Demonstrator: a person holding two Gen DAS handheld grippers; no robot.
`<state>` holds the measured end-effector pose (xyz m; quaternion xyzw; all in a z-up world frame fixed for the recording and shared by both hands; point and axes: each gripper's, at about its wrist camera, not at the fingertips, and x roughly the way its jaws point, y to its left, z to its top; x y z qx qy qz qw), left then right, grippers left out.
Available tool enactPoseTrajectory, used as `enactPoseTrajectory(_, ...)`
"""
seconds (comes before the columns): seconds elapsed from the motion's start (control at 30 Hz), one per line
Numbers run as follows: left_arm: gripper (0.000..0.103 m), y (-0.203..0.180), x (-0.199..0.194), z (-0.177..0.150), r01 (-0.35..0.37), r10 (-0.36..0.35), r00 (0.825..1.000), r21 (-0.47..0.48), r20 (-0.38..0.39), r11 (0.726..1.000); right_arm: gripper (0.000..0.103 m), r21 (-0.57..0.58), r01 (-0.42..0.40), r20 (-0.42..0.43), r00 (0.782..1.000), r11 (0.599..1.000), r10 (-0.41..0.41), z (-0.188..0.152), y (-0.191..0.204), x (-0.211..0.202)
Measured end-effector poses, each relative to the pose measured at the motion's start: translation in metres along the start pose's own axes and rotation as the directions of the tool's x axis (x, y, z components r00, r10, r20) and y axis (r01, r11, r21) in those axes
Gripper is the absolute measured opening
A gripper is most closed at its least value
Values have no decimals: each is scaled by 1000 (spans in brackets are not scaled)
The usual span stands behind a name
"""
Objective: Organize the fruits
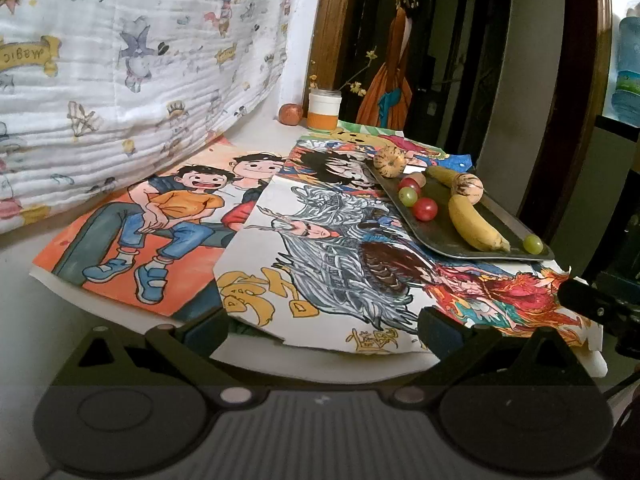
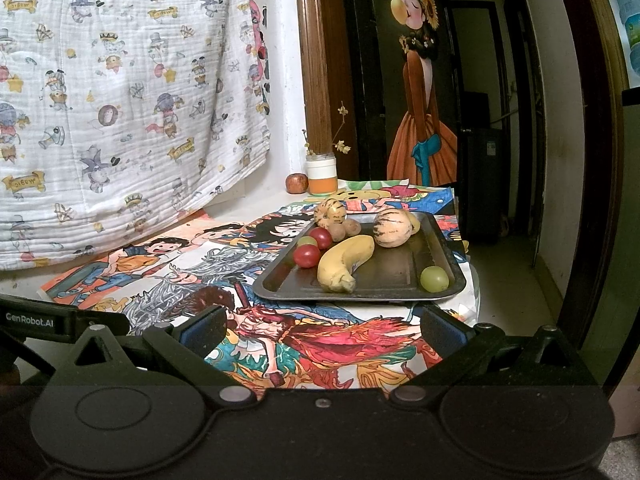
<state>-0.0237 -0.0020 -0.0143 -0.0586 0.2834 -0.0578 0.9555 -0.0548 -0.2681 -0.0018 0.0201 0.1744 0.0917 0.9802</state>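
Note:
A dark metal tray (image 2: pixel 394 276) sits on the drawings at the table's right end. On it lie a yellow banana (image 2: pixel 346 262), two striped melons (image 2: pixel 392 228) (image 2: pixel 329 212), two cherry tomatoes (image 2: pixel 307 256), a green grape (image 2: pixel 434 279) near the front right corner, another grape and small brown fruits (image 2: pixel 340 231). My right gripper (image 2: pixel 322 330) is open and empty, just short of the tray's near edge. The left wrist view shows the tray (image 1: pixel 506 222) far right, with the banana (image 1: pixel 474 224) and a tomato (image 1: pixel 425 209). My left gripper (image 1: pixel 322 332) is open and empty over the drawings, left of the tray.
Coloured drawings (image 1: pixel 172 216) cover the tabletop. A red apple (image 2: pixel 297 183) and a white-and-orange jar (image 2: pixel 321 176) stand at the back by the wall. A printed cloth (image 2: pixel 120 100) hangs on the left. The table drops off on the right beside a painted dark door (image 2: pixel 420 100).

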Motion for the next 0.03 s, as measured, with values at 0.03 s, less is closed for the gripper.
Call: enactPoseTrajectory(0.03, 103, 0, 0, 0, -2, 2, 1000, 0, 0, 1000, 103, 0, 0, 0, 1000, 1000, 0, 0, 0, 0)
